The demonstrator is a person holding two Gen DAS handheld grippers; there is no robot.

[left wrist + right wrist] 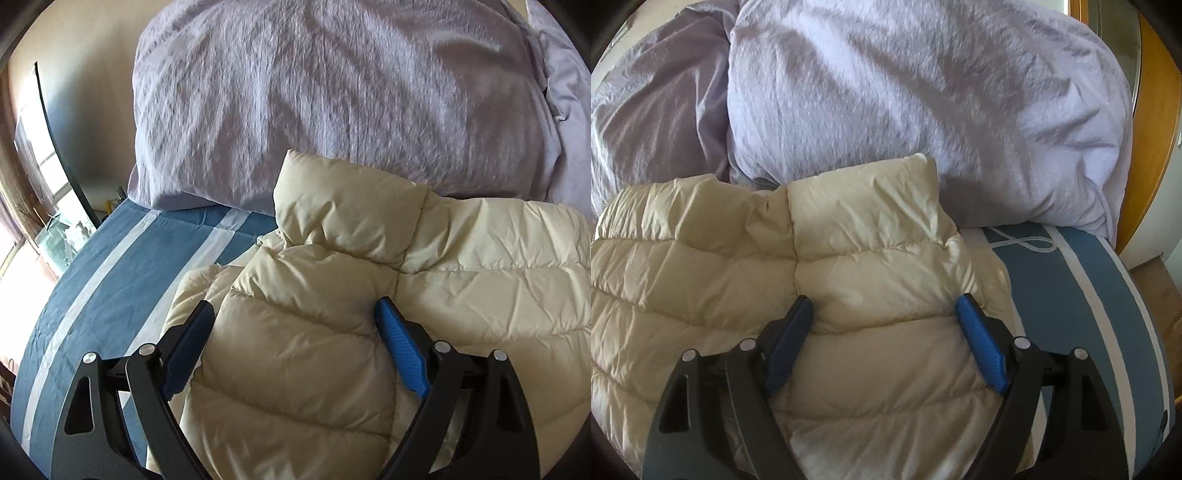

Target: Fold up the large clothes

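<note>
Lying on the blue striped bedsheet (110, 266), the cream puffer jacket (332, 295) spreads from 12 to 6 o'clock beneath both tools. Left gripper (295, 314) jaws spread wide, straddling quilted fabric, nothing clamped. Right gripper (882, 310) likewise wide apart over the collar side, gripping nothing. Lilac duvet (923, 110) at 12 o'clock.

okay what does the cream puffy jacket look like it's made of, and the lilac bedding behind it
Cream quilted puffer jacket: probably thin nylon or polyester shell with a slight sheen, stitched into padded channels; filling unseen. Lilac fuzzy duvet: soft brushed fleece or plush by its matte, napped surface.
</note>
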